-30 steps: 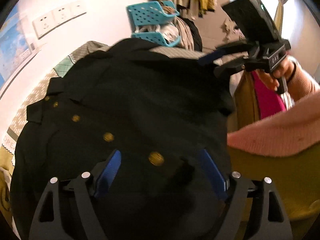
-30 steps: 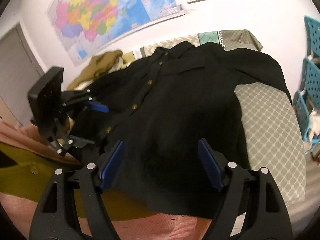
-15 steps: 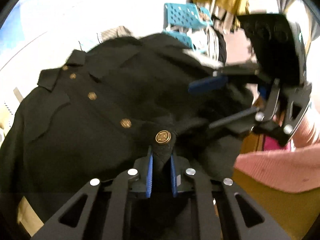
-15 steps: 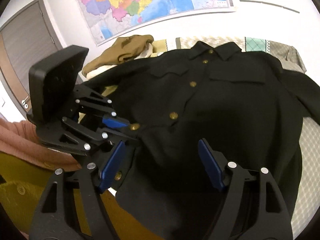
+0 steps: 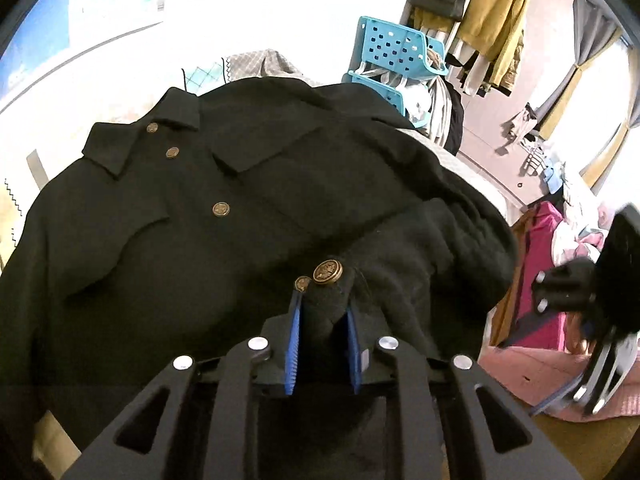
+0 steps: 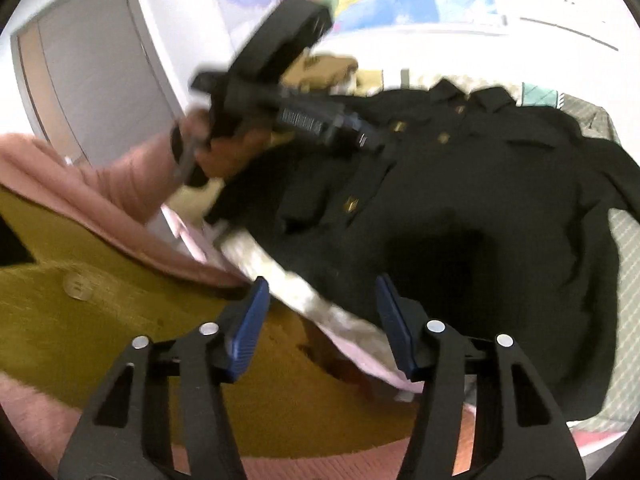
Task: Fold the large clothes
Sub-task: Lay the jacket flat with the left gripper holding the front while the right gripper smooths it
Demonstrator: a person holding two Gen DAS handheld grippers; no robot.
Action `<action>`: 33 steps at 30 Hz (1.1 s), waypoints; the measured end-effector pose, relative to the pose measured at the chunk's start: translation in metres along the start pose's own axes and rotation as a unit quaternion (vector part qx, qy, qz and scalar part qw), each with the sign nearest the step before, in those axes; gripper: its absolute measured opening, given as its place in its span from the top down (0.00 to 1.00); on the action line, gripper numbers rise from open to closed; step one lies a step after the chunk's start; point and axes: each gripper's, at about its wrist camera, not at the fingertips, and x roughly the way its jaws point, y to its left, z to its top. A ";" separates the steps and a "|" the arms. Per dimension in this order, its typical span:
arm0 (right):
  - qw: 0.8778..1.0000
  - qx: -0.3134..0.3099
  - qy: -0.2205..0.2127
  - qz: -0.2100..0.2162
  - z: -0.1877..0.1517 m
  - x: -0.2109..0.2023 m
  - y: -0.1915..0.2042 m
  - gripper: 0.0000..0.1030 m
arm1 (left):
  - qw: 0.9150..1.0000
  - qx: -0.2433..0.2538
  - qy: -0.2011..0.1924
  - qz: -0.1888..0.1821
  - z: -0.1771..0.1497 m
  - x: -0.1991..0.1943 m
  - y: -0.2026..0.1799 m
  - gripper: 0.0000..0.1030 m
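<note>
Two blue pads of the left gripper (image 5: 322, 322) are pinched together on a fold of the black coat (image 5: 248, 216) beside a brass button (image 5: 327, 271). That coat lies spread, collar away, over a checked bed cover (image 6: 630, 280). Jaws apart, the right gripper (image 6: 320, 316) holds nothing above the coat's near edge; motion blur smears that view.

A bed (image 6: 628, 280) under a grey lattice-patterned cover carries a black buttoned coat (image 5: 224, 208), spread front-up with its collar toward the wall and one sleeve trailing over the bed's right side. Near the collar end, a teal diamond-patterned cloth (image 5: 202, 76) and a grey checked one (image 5: 260, 62) lie on the cover, and an olive-brown garment (image 6: 328, 66) is heaped by the wall
</note>
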 end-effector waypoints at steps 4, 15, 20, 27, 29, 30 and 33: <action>0.997 -0.056 0.019 -0.045 0.005 0.041 0.015 0.48 | 1.000 -0.007 0.001 0.009 0.000 -0.003 -0.001 0.72; 0.996 -0.078 -0.001 -0.049 0.014 0.057 0.015 0.97 | 0.999 -0.040 -0.009 0.007 -0.017 -0.026 0.006 0.47; 0.999 -0.048 -0.002 -0.005 0.007 0.013 0.010 0.97 | 0.998 -0.042 -0.045 0.032 -0.047 -0.079 0.009 0.25; 0.997 -0.052 0.056 -0.004 -0.001 0.035 0.006 0.97 | 0.990 -0.090 -0.022 0.109 -0.103 -0.099 0.029 0.23; 0.996 -0.062 0.070 -0.008 0.003 0.040 0.003 0.97 | 0.988 -0.079 -0.035 0.131 -0.094 -0.101 0.030 0.23; 0.996 -0.056 0.067 0.000 0.003 0.039 0.003 0.97 | 0.987 -0.067 -0.042 0.143 -0.082 -0.101 0.030 0.23; 0.996 -0.062 0.067 -0.009 0.006 0.038 0.006 0.97 | 0.985 -0.033 -0.061 0.158 -0.034 -0.086 0.036 0.23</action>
